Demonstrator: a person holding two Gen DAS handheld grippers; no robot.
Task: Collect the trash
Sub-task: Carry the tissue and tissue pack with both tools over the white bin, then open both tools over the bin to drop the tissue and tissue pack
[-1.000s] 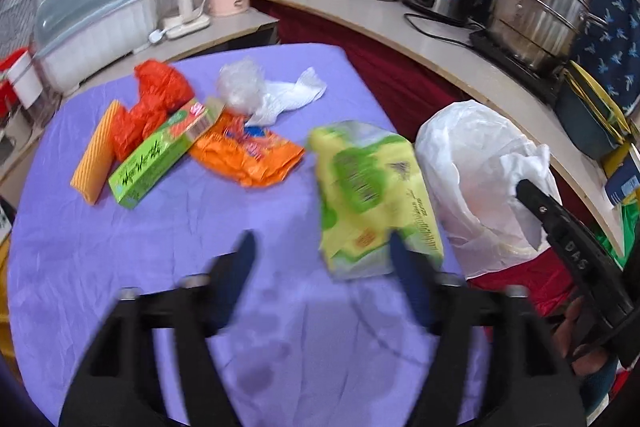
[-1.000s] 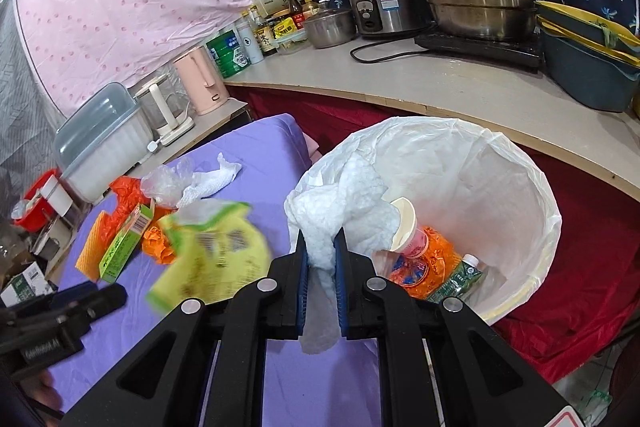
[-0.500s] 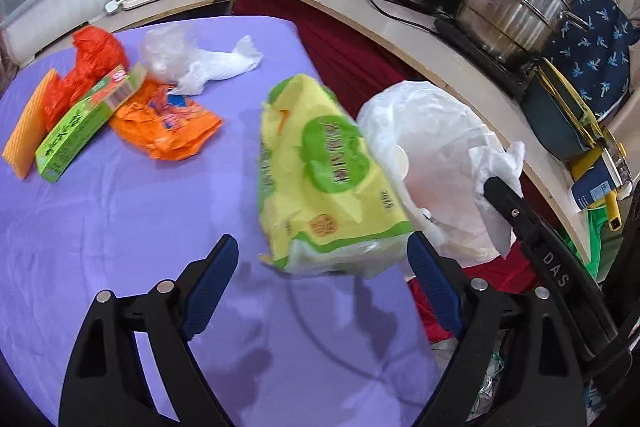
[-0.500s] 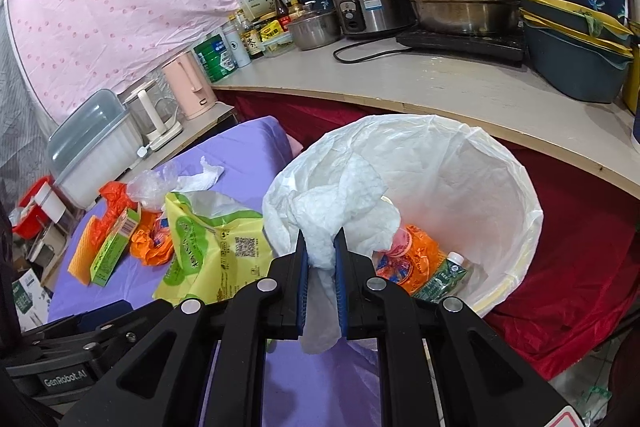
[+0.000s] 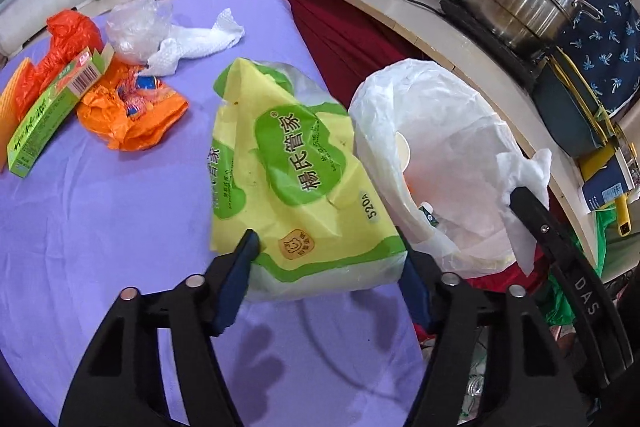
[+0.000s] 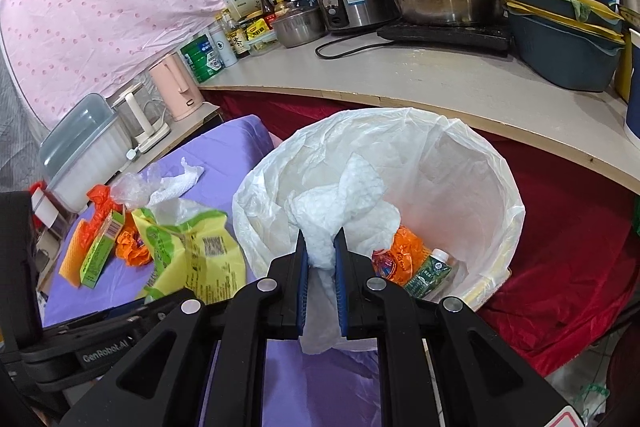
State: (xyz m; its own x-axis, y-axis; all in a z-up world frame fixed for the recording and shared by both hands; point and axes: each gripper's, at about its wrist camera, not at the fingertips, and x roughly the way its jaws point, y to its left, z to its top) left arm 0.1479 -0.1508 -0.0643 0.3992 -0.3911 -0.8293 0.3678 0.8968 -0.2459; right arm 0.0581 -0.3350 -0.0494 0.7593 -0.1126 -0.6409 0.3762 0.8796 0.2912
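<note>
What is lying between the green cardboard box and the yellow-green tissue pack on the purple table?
A crumpled orange plastic wrapper lies between the green cardboard box and the yellow-green tissue pack, clearest in the left wrist view.

Left tongs (image 5: 326,281) are spread wide, blue pads clamping the yellow pack (image 5: 296,183) from both sides, held up off the surface. Right tongs (image 6: 320,287) are nearly closed, pinching the white liner (image 6: 344,211), pointing forward and slightly down.

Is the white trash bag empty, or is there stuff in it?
Not empty. The white trash bag holds an orange wrapper and a small green bottle.
</note>
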